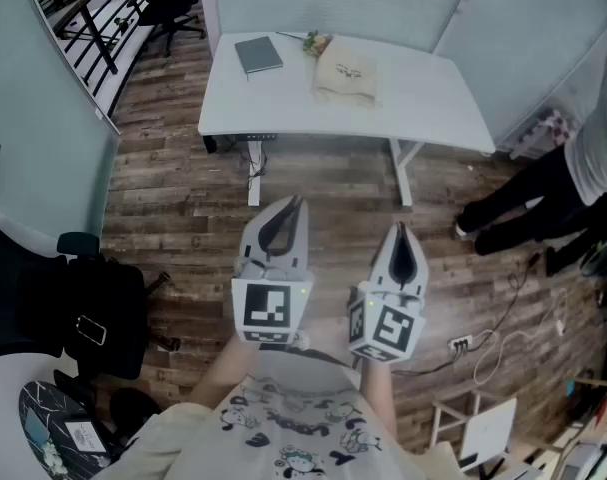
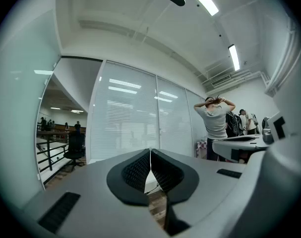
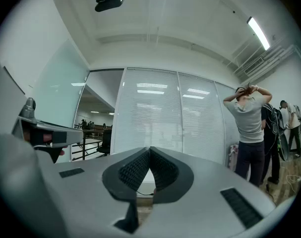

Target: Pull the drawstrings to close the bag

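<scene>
A beige drawstring bag lies on the white table at the far side of the room, with a small bunch of flowers at its top. My left gripper and my right gripper hang over the wooden floor, well short of the table. Both are shut with nothing between their jaws. In the left gripper view the black pads meet at the tips, and the right gripper view shows the same for its pads. Neither gripper view shows the bag.
A grey notebook lies on the table's left part. A person stands to the right of the table. A black office chair is at my left, and a power strip with cables lies on the floor at my right.
</scene>
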